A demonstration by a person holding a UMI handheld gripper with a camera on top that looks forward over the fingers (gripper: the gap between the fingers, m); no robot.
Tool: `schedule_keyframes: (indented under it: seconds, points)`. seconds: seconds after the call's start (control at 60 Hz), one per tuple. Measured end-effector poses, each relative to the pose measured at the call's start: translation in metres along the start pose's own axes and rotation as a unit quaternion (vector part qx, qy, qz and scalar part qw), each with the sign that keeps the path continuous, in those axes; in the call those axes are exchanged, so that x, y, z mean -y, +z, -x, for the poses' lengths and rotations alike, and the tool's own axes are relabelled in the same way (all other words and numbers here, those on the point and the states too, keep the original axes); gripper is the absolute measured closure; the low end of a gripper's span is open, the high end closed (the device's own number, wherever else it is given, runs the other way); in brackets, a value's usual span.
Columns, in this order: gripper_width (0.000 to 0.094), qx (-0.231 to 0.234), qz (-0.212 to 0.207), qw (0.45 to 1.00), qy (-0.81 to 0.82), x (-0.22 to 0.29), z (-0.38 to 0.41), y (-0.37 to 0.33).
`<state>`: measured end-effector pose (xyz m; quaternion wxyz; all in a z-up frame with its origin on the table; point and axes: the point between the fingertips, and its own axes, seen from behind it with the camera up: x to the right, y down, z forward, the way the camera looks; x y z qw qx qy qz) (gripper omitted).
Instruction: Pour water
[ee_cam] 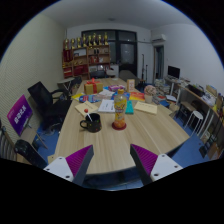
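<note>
My gripper (112, 162) is open and empty, its two purple-padded fingers (78, 160) spread wide above the near edge of a long wooden table (110, 140). Well beyond the fingers, at the middle of the table, stands a tall clear bottle with an orange cap and yellow label (120, 108) on a blue mat. To its left sits a black mug (91, 122). Nothing stands between the fingers.
Boxes, papers and small items (110, 88) crowd the table's far end. Black office chairs (45, 103) stand at the left, a purple sign (19, 113) further left, a shelf with bottles (85, 52) at the back, and desks with monitors (185, 92) at the right.
</note>
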<state>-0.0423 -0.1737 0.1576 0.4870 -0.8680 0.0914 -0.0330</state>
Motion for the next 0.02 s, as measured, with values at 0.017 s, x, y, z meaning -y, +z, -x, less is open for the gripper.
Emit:
schedule_keyframes:
  seconds: [0.017]
  points:
    - [0.0105,-0.002,0.001,1.0,0.001,-0.0015,0.0021,-0.0074]
